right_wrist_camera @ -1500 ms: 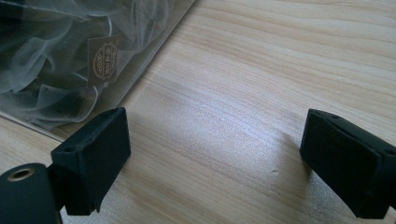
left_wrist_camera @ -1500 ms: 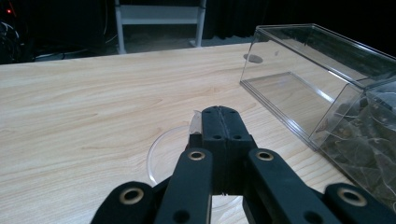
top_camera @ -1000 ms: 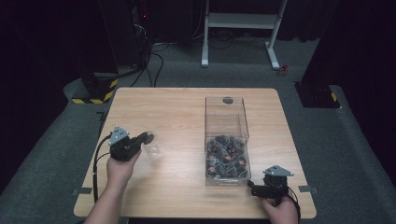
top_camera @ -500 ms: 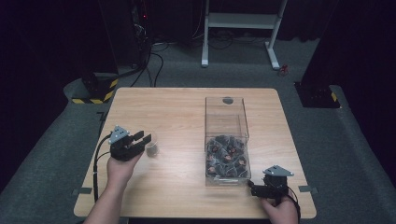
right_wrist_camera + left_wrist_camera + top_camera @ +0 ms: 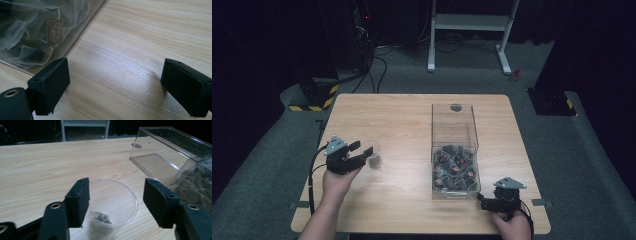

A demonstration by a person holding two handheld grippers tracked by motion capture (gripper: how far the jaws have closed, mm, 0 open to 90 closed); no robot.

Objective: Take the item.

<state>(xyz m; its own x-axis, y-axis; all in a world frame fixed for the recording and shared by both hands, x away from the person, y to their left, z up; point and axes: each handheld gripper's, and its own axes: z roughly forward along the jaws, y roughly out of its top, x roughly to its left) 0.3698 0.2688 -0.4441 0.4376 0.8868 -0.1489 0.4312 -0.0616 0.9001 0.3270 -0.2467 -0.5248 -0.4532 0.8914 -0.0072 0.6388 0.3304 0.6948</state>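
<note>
A clear plastic cup (image 5: 113, 202) stands upright on the table with one tea bag (image 5: 100, 217) at its bottom. My left gripper (image 5: 116, 195) is open, its two jaws flanking the near side of the cup without squeezing it. From above, the cup (image 5: 374, 159) sits just right of the left gripper (image 5: 363, 149). A clear rectangular box (image 5: 454, 122) holds a heap of tea bags (image 5: 455, 168) at its near end. My right gripper (image 5: 484, 201) rests low at the box's near right corner, and in its own view the right gripper (image 5: 115, 82) is open over bare wood.
The wooden table (image 5: 402, 120) has bare room between the cup and the box. The box wall (image 5: 160, 162) rises to the right of the left gripper. Packed tea bags (image 5: 30, 30) press against the box wall by the right gripper's left jaw.
My left gripper's jaws have spread apart and the cup now stands free on the table. The right gripper has not moved.
</note>
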